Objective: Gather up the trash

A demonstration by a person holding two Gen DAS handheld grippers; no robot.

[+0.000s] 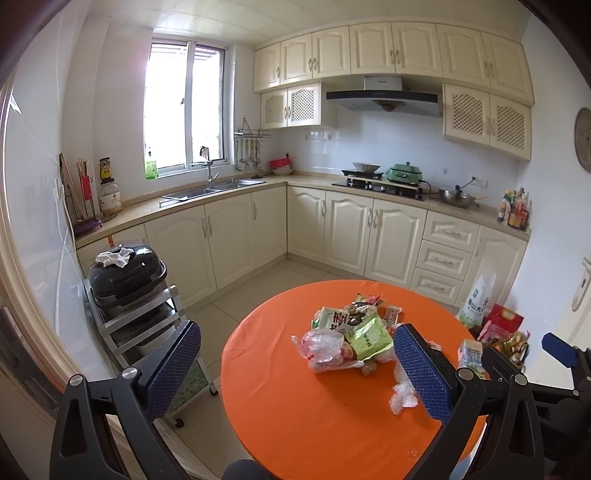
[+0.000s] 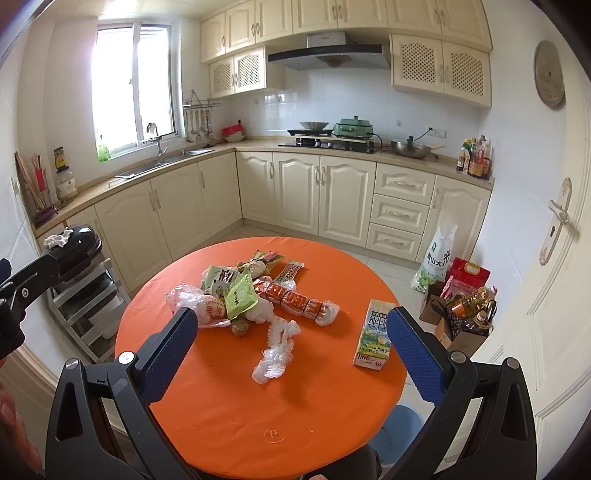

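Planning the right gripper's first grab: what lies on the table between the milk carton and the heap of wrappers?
In the right wrist view, crumpled clear plastic lies between the milk carton and the heap of wrappers; the rest is bare orange table.

Daylight is pouring in through the kitchen window point(image 1: 184, 110), blowing its panes out to white glare and leaving the room evenly bright. Fisheye distortion is bending the upper cabinets point(image 2: 347, 18) and the door point(image 2: 546, 258) into curves, with dark vignetting closing the corners. The orange table point(image 2: 229, 406) is showing only faint, soft shadows, and focus is staying sharp throughout.
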